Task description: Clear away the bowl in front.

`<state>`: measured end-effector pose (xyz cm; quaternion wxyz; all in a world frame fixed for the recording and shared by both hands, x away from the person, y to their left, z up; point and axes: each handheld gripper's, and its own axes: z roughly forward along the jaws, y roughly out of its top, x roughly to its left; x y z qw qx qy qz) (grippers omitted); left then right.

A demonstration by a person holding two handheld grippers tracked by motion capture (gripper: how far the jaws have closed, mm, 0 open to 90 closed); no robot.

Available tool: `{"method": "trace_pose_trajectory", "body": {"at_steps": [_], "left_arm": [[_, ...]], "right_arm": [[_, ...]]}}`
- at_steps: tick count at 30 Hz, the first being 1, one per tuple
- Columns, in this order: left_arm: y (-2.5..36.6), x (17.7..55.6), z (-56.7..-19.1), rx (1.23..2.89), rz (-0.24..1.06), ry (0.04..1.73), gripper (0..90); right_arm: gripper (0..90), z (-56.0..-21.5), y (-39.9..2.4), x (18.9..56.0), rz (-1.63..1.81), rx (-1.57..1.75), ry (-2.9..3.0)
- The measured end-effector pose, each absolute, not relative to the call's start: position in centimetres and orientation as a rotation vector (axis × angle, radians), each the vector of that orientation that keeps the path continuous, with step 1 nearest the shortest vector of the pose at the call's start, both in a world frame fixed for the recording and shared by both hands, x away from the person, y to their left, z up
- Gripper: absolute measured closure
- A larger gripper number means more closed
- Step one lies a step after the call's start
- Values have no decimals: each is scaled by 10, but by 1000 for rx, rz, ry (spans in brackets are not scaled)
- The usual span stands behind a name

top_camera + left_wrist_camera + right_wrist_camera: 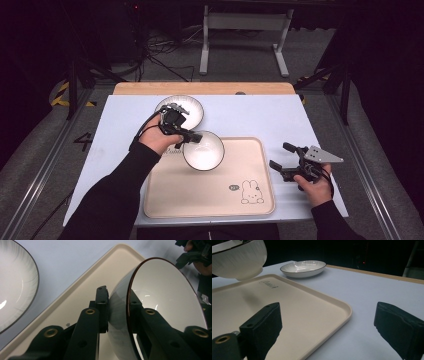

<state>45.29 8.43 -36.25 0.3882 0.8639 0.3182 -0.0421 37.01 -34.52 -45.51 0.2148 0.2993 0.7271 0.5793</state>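
My left gripper [192, 136] is shut on the rim of a white bowl [204, 151], which it holds in the air over the far left part of the beige tray [210, 197]. In the left gripper view one jaw presses the bowl's [160, 292] outer wall and the other sits inside, with the tray [80, 287] below. The right gripper view shows the bowl [238, 258] clear of the tray [307, 307]. My right gripper [281, 156] stands open just right of the tray, nothing between its fingers [264, 325].
A shallow white plate [186, 106] with a dark rim lies on the pale table [260, 112] behind the tray, close to my left hand. A rabbit drawing [251, 192] marks the tray's near right corner. The table's wooden far edge [202, 88] runs behind the plate.
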Motion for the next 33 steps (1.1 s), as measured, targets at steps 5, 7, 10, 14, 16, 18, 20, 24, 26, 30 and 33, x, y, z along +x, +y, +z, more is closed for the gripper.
{"method": "trace_pose_trajectory", "body": {"at_steps": [5,7,10,14,16,18,20,24,26,30,33], "left_arm": [[79,452,-368,2217,-124,802,774],[77,452,-371,2224,-133,801,774],[73,452,-375,2235,-152,794,774],[70,452,-380,2249,-161,788,774],[68,452,-383,2255,-165,784,774],[67,452,-384,2259,-170,785,774],[66,451,-386,2264,-176,777,774],[62,450,-391,2284,-184,767,774],[60,450,-393,2290,-190,764,773],[58,449,-397,2301,-198,760,774],[55,449,-400,2308,-208,760,773]], "right_arm": [[81,-455,-345,370,1607,830,2017],[81,-455,-345,370,1607,829,2016],[80,-455,-345,370,1606,833,2017],[80,-455,-345,370,1607,832,2016],[80,-455,-346,370,1608,832,2016],[80,-455,-346,370,1608,832,2017],[80,-455,-346,370,1608,833,2016],[80,-455,-346,370,1607,832,2017],[80,-455,-346,370,1607,832,2017],[80,-455,-346,370,1608,832,2016],[79,-455,-346,370,1609,833,2016]]}}
